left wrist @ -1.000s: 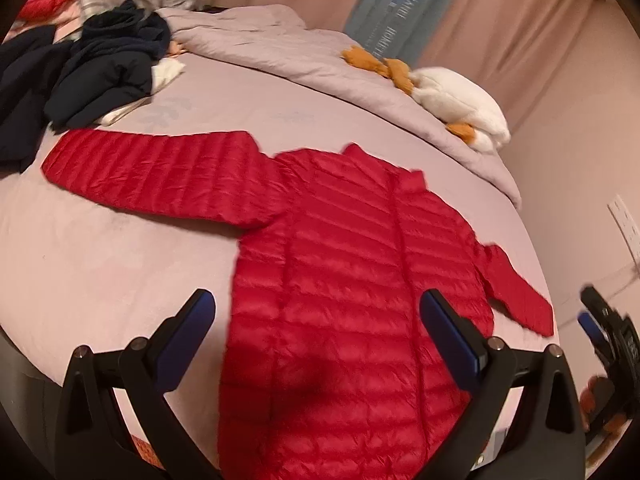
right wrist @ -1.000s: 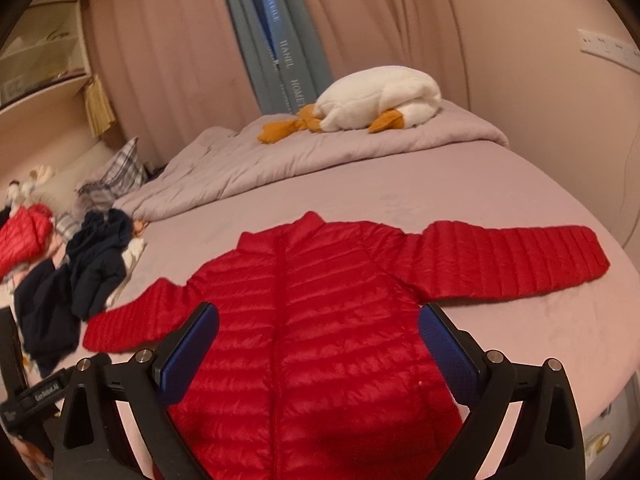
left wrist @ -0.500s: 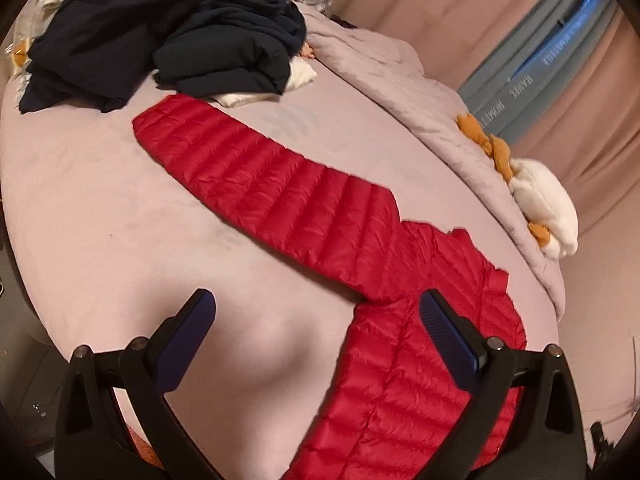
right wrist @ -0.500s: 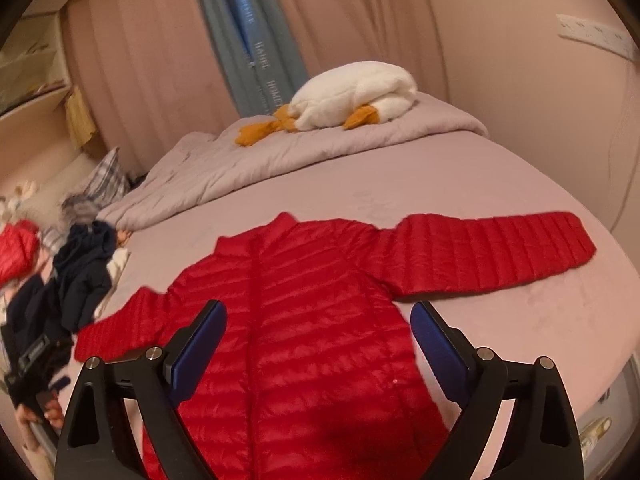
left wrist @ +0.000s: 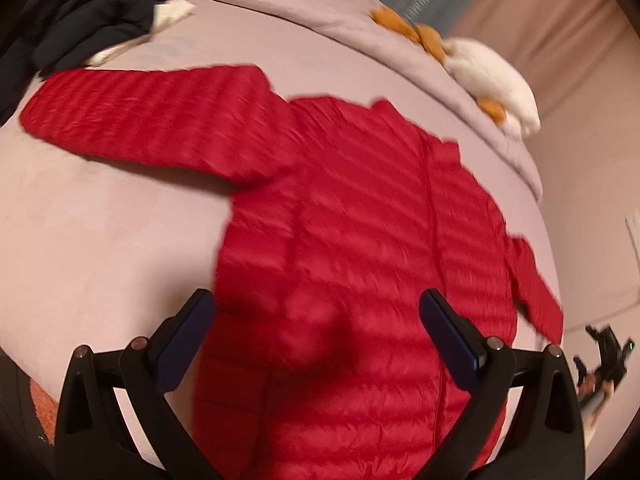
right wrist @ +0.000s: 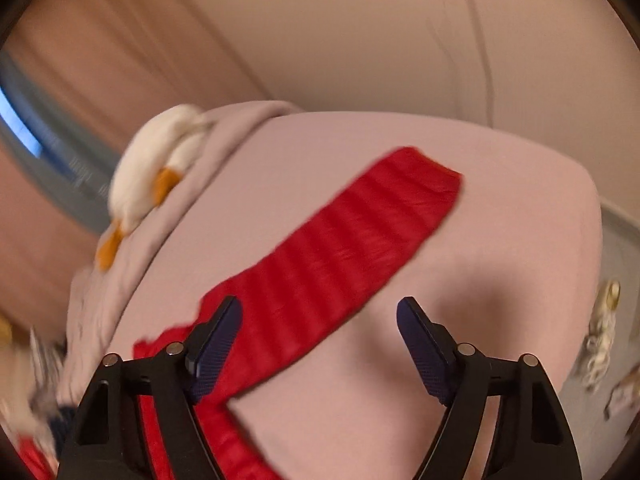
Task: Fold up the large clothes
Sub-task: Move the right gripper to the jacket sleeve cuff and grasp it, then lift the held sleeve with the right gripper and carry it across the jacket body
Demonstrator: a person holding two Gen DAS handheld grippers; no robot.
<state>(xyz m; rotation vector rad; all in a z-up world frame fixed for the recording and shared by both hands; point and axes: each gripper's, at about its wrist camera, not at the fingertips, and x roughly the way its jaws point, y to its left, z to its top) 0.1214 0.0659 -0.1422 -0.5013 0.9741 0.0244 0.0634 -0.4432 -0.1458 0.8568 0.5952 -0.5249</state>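
So both my left claw (left wrist: 316, 328) and right claw (right wrist: 320, 344) gape wide, empty, over the puffy, likely slippery red jacket (left wrist: 360, 240); grab sleeve cuff (right wrist: 424, 176).

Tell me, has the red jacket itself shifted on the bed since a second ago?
No. The red jacket lies spread flat with its sleeve ending just below the dark clothes pile, as before. Only the cameras swung.

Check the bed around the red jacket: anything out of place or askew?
Nothing damaged. The red jacket lies flat, both sleeves spread. Only clutter: a heap of dark clothes at the bed's far corner, beside one cuff. Both views are motion-blurred.
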